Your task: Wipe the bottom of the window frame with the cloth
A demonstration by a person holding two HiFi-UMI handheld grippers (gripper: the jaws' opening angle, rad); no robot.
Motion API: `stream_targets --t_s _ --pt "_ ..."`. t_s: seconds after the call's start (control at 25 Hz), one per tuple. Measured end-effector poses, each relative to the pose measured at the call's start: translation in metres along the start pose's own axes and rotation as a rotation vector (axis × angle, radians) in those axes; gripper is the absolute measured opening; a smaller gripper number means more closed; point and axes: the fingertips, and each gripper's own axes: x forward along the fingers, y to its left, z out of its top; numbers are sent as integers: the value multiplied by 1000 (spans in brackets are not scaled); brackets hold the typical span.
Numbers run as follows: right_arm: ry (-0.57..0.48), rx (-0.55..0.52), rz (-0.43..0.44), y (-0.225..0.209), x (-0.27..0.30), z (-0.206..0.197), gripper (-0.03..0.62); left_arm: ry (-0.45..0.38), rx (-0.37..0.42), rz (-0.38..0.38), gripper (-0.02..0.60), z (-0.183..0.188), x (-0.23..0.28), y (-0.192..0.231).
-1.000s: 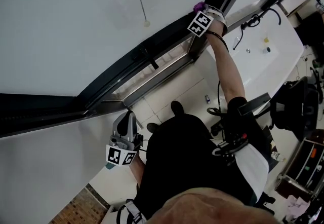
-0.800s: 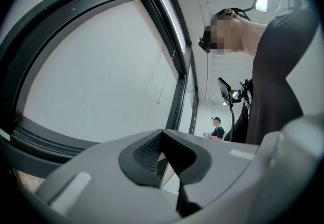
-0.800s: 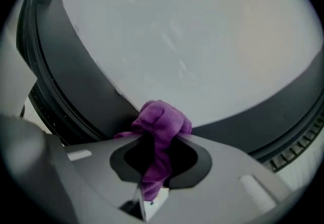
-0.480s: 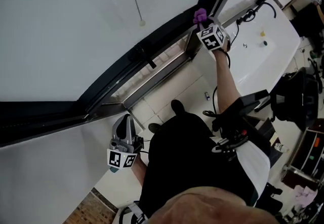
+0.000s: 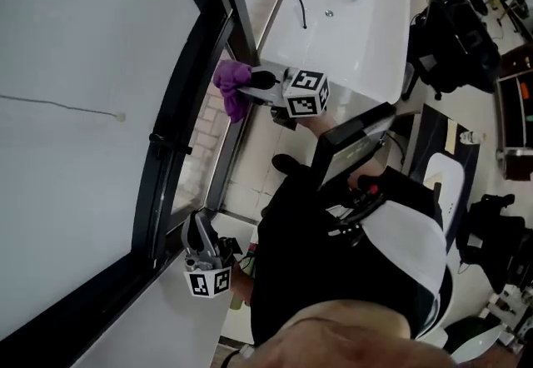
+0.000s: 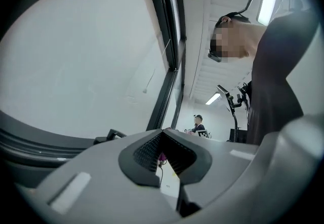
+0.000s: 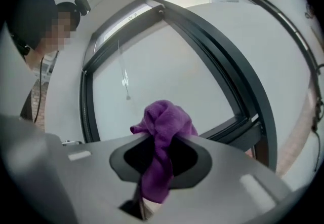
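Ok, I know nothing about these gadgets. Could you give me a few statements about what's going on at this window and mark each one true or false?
1. The right gripper is shut on a purple cloth. True.
2. The left gripper holds a second cloth. False: its jaws are together with nothing between them.
3. The cloth lies on the white table. False: it is in the right gripper, up against the dark window frame.
4. A thin cord shows against the window pane. True.
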Motion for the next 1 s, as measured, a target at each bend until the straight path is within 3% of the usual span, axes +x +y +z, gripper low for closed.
stream_targets --t_s 0.16,0.56,0.76,1.0 --pt "-87 48 87 25 -7 15 71 9 -5 -37 0 -1 15 -7" --pt "-238 -61 297 78 -6 72 71 28 -11 9 0 -10 24 4" --pt "-263 -47 485 103 0 85 71 37 12 130 0 -9 18 -4" --pt "-267 -21 580 98 8 72 71 47 -3 205 0 -15 14 4"
